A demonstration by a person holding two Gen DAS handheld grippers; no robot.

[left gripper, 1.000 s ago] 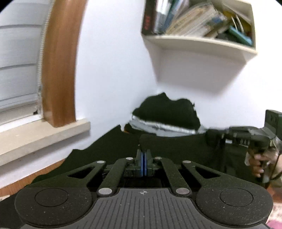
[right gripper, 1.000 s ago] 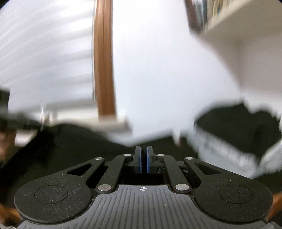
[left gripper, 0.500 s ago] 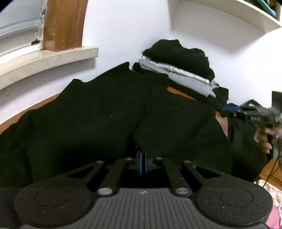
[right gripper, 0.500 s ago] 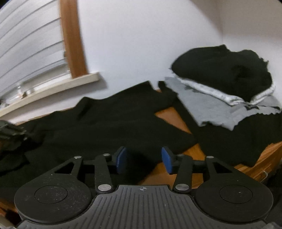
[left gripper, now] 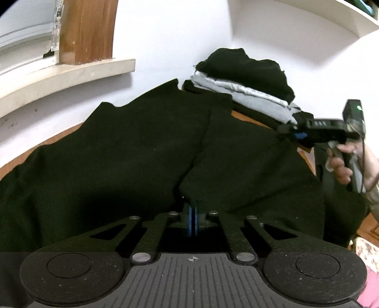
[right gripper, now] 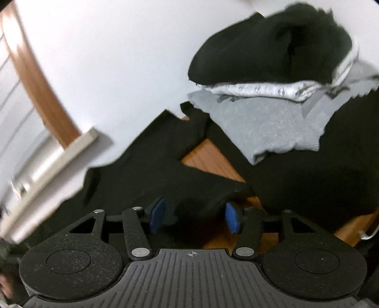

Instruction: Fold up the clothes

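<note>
A black garment [left gripper: 132, 151] lies spread over the wooden table [right gripper: 208, 161], with one flap folded over its right half. My left gripper [left gripper: 192, 213] is shut on the near edge of that garment, low over the table. My right gripper [right gripper: 194, 214] stands open, tilted to one side, with a rounded edge of the black garment [right gripper: 151, 175] between its blue pads [right gripper: 158, 214], which do not press on it. In the left wrist view the right gripper [left gripper: 298, 135] is at the garment's far right side, held by a person's hand [left gripper: 341, 165].
A stack of folded clothes [left gripper: 246, 78], black on top of grey, sits in the back corner against the white wall; the same stack [right gripper: 267, 59] looms close ahead of the right gripper. A window sill [left gripper: 66, 75] juts out at the left. A wall shelf [left gripper: 308, 21] hangs above.
Both grippers came down from pointing at the wall to the table. The left laid the black cloth down and stayed shut. The right opened, rolled sideways and neared the garment's edge.
</note>
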